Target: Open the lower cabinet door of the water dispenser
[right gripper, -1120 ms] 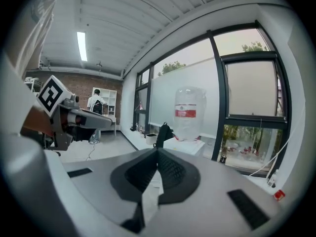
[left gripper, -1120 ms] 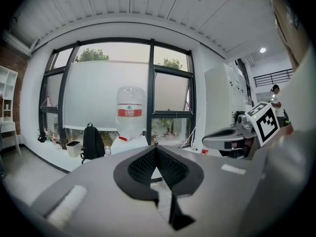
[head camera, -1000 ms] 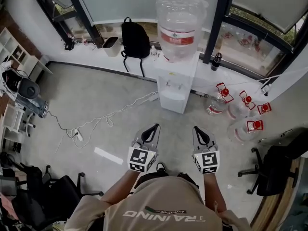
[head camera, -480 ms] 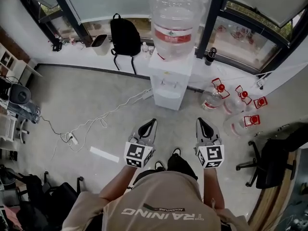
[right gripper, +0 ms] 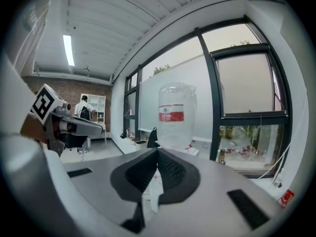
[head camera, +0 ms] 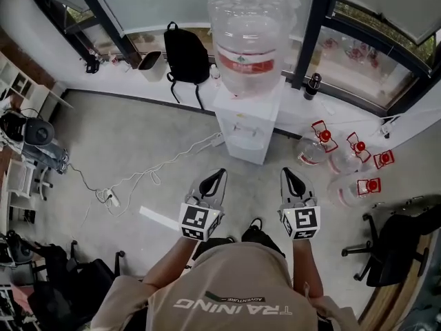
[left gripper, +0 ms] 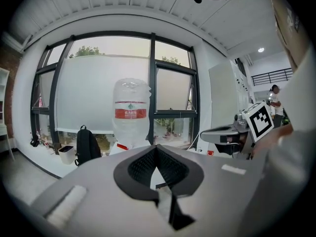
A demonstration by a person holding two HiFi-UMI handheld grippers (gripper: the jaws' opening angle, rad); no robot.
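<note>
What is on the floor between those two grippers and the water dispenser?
Nothing: in the head view only bare grey floor separates the left gripper and right gripper from the water dispenser.

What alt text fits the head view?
A person holds the left gripper and right gripper, both shut and empty, toward a white water dispenser topped by a large bottle, not yet reached. A black backpack stands by the windows behind.
</note>
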